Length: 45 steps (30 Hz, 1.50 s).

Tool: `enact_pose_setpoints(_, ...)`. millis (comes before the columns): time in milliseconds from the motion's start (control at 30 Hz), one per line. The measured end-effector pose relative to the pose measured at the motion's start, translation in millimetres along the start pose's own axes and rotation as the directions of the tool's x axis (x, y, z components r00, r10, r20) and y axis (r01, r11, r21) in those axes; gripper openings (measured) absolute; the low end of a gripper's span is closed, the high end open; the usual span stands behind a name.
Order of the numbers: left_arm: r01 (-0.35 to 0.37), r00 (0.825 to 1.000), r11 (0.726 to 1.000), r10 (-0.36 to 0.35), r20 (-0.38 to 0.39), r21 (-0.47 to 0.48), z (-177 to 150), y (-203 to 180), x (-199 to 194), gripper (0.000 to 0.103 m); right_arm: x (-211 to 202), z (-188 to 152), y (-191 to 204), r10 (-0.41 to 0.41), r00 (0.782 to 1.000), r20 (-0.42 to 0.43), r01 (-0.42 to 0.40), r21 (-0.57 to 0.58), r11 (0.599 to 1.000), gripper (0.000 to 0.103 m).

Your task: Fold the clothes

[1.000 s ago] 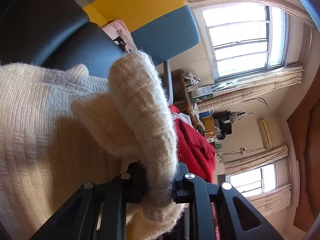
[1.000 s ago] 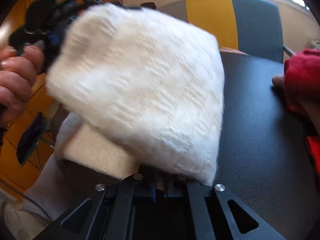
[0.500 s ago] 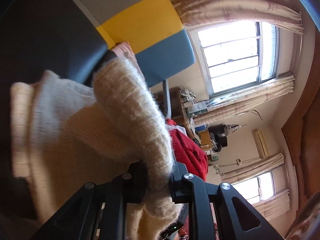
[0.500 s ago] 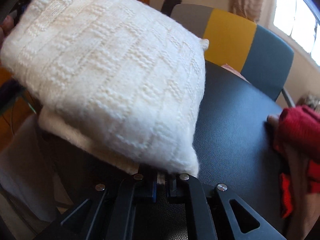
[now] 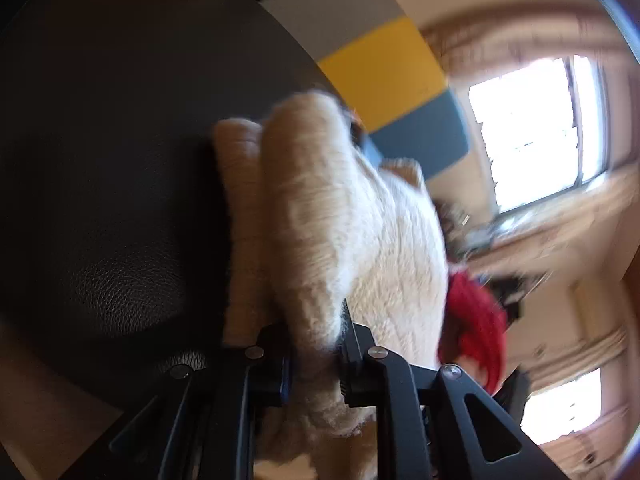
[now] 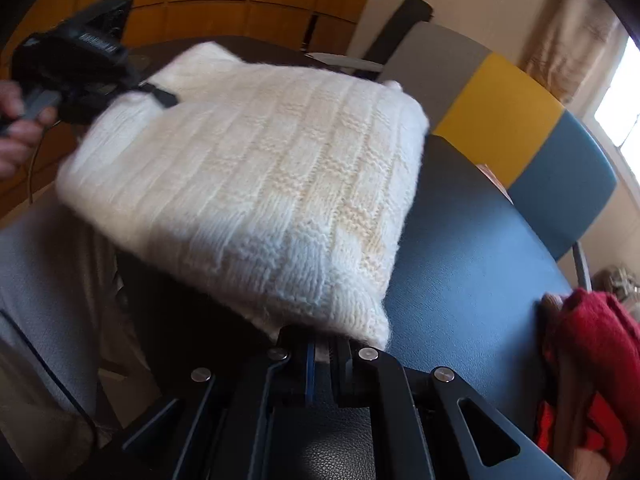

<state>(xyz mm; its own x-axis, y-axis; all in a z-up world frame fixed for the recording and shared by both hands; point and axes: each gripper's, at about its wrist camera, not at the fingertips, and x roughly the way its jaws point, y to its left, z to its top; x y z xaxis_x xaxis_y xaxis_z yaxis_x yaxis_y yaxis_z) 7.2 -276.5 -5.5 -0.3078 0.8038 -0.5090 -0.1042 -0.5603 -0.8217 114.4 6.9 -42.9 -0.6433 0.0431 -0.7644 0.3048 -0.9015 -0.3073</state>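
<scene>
Both tongs are clamped on the cream knit sweater (image 6: 256, 184), which is folded into a thick bundle held above the dark leathery counter (image 6: 472, 264). The right tongs (image 6: 322, 350) pinch its near corner with the jaws almost together. The left tongs (image 5: 316, 354) grip a fat roll of the knit at the far edge; in the right view a hand (image 6: 16, 128) holds them. A red garment (image 6: 592, 344) lies at the counter's right side, near a grey, yellow and blue chair (image 6: 516, 128)
</scene>
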Motion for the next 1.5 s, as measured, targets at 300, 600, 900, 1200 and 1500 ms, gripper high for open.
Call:
enact_pose_setpoints(300,-0.097,0.995,0.955,0.086,0.048,0.282,19,-60,5,0.018,-9,-6,15,-0.002,1.000,-0.010,0.003,0.036,0.999,0.006)
enact_pose_setpoints(600,0.113,0.994,0.993,-0.113,0.006,-0.018,22,12,21,0.020,-66,-15,-15,0.328,0.931,0.162,-0.357,0.206,0.911,0.031)
enact_pose_setpoints(900,0.115,0.993,0.993,-0.115,0.013,0.008,19,12,32,0.021,-24,59,-52,0.255,0.928,0.273,-0.357,0.450,0.818,0.027)
enact_pose_setpoints(1200,0.052,0.999,0.998,-0.051,-0.009,0.037,28,13,8,0.024,28,102,9,0.381,0.912,0.152,-0.408,0.232,0.883,0.026)
enact_pose_setpoints(1500,-0.084,0.981,0.966,0.037,0.193,0.243,5,-56,-43,0.025,22,91,14,0.381,0.904,0.194,-0.421,0.247,0.873,0.025)
